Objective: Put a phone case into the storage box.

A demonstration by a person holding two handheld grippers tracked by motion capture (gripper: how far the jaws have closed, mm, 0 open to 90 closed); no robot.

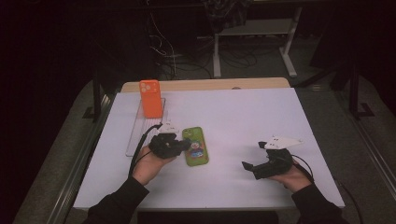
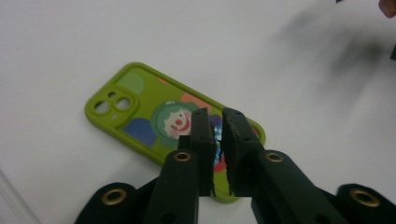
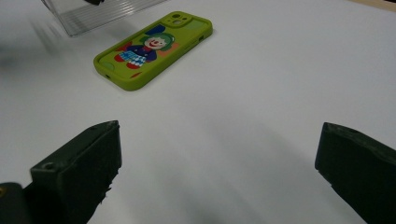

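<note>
Lying flat on white tabletop (image 1: 243, 121): green phone case (image 2: 140, 112) with clown picture; left hand-held gripper (image 2: 218, 122) clenched over it, grasping nothing.

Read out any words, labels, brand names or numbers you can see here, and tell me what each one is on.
None can be read.
Green phone case: a clown picture with a tiny mark above the clown's head, too small and blurred to read.
Orange phone case: no writing visible.
Clear rack: no label visible.
</note>
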